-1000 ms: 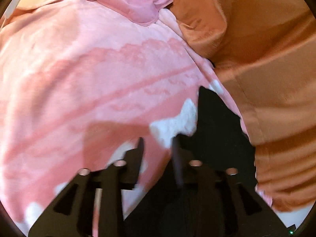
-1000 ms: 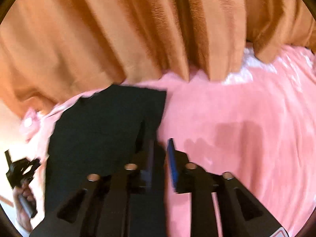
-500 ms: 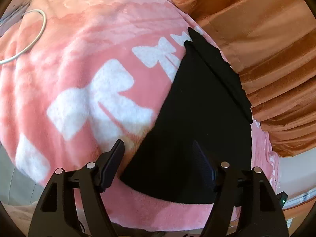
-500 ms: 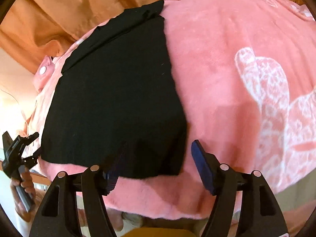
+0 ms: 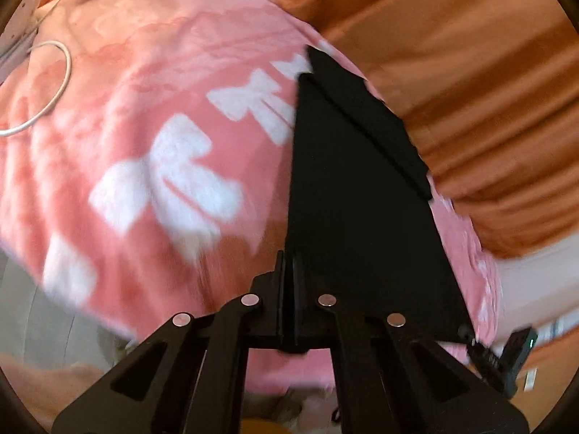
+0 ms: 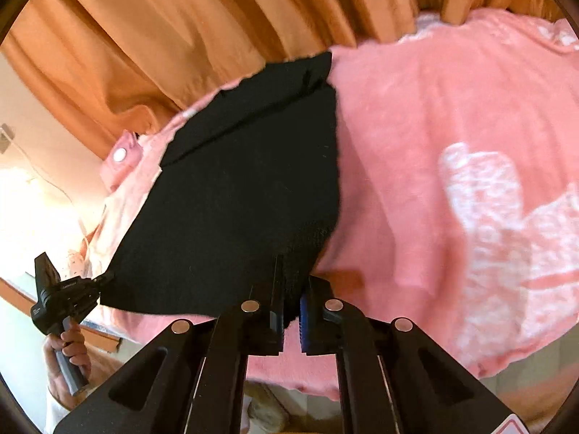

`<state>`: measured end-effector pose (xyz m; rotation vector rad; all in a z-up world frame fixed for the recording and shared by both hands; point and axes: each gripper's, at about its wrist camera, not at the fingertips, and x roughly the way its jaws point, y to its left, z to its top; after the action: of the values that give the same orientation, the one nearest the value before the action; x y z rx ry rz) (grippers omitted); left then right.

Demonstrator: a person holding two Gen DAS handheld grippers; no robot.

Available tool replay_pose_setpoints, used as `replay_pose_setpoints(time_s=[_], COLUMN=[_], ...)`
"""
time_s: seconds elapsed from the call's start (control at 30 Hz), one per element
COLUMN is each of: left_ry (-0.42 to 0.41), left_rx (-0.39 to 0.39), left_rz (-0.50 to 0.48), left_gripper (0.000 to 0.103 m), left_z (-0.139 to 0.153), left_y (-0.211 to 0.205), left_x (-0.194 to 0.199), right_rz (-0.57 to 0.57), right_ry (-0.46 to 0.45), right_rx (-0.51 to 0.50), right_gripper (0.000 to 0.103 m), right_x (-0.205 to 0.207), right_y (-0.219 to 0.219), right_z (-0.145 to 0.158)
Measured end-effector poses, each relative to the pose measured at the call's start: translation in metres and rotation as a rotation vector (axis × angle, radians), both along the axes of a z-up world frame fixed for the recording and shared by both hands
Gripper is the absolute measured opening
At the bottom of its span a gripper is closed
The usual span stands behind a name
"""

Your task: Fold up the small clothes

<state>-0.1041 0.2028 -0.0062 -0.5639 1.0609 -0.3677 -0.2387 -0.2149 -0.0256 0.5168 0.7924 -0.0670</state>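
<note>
A black garment (image 5: 358, 202) lies spread on a pink blanket (image 5: 152, 115), its far edge folded over near the orange curtain. My left gripper (image 5: 289, 275) is shut on the garment's near left corner. In the right wrist view the same garment (image 6: 246, 195) fills the middle, and my right gripper (image 6: 291, 289) is shut on its near right corner, lifting the cloth slightly. The left gripper (image 6: 72, 289) also shows there, pinching the other near corner. The right gripper (image 5: 488, 354) shows at the lower right of the left wrist view.
The blanket with white bow prints covers a bed (image 6: 470, 181). An orange curtain (image 6: 217, 29) hangs right behind it. A white cable (image 5: 54, 83) loops at the far left. A pink pouch with a white button (image 6: 121, 153) lies by the curtain.
Both grippers were open over the garment's near edge half a second ago; both have now closed on its near corners. A second ago they were shut at the far edge.
</note>
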Motion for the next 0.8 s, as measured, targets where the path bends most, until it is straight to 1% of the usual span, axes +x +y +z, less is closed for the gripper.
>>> replay_pose_setpoints(time_s=[0.07,0.17,0.23,0.27,0.3,0.33,0.37,0.4,0.43,0.47,0.53,0.57,0.6,0.63,0.67,0.7,0.73,0.77,0.8], left_ry=[0.001,0.012,0.035,0.043,0.051,0.062,0.069,0.063,0.040,0.000,-0.139,-0.183,-0.223,-0.241,-0.238,-0.222,-0.196,-0.178,-0.135], left_rx=[0.015,0.016,0.011,0.016,0.015,-0.004,-0.019,-0.034,-0.045,-0.045,-0.012,-0.002,0.019,0.030,0.029,0.037,0.070,0.096,0.119], left_rz=[-0.030,-0.060,-0.083,-0.086,-0.085,-0.074,-0.060,-0.047,-0.040,-0.038,-0.044,-0.055,-0.051,-0.044,-0.030,-0.010,-0.005,0.022,0.032], left_gripper=[0.002,0.002,0.002,0.002,0.002,0.002,0.002,0.002,0.002,0.002,0.002,0.002,0.002,0.002,0.002,0.002,0.002,0.002,0.002], left_z=[0.005,0.012,0.019,0.022,0.026,0.033,0.039,0.047,0.057,0.070,0.102,0.110,0.116,0.118,0.116,0.110,0.098,0.089,0.073], left_y=[-0.002,0.000,0.004,0.007,0.011,0.016,0.020,0.024,0.028,0.029,0.023,0.018,0.011,0.000,-0.007,-0.016,-0.030,-0.037,-0.048], left_x=[-0.023,-0.069,-0.105,-0.118,-0.131,-0.145,-0.148,-0.150,-0.147,-0.138,-0.100,-0.082,-0.056,-0.020,0.006,0.032,0.070,0.089,0.116], right_rz=[0.001,0.006,0.031,0.054,0.070,0.093,0.114,0.130,0.144,0.153,0.157,0.159,0.156,0.154,0.143,0.121,0.102,0.088,0.055], right_ry=[0.006,0.056,0.114,0.160,0.186,0.219,0.251,0.261,0.250,0.199,0.096,0.023,-0.036,-0.082,-0.116,-0.127,-0.119,-0.103,-0.080], right_rx=[-0.026,-0.044,-0.055,-0.064,-0.073,-0.086,-0.095,-0.090,-0.082,-0.075,-0.085,-0.101,-0.112,-0.108,-0.076,-0.040,0.001,0.030,0.065], right_gripper=[0.005,0.005,0.005,0.005,0.005,0.005,0.005,0.005,0.005,0.005,0.005,0.005,0.005,0.005,0.005,0.005,0.005,0.005,0.005], right_x=[-0.018,-0.049,-0.080,-0.098,-0.106,-0.118,-0.130,-0.137,-0.143,-0.143,-0.135,-0.121,-0.106,-0.086,-0.053,-0.023,0.012,0.036,0.063], right_y=[0.000,0.003,0.008,0.014,0.018,0.024,0.028,0.031,0.031,0.028,0.017,0.005,-0.006,-0.020,-0.039,-0.057,-0.074,-0.086,-0.098], right_z=[0.006,0.009,0.010,0.009,0.008,0.008,0.011,0.016,0.025,0.044,0.074,0.093,0.105,0.114,0.117,0.113,0.103,0.094,0.080])
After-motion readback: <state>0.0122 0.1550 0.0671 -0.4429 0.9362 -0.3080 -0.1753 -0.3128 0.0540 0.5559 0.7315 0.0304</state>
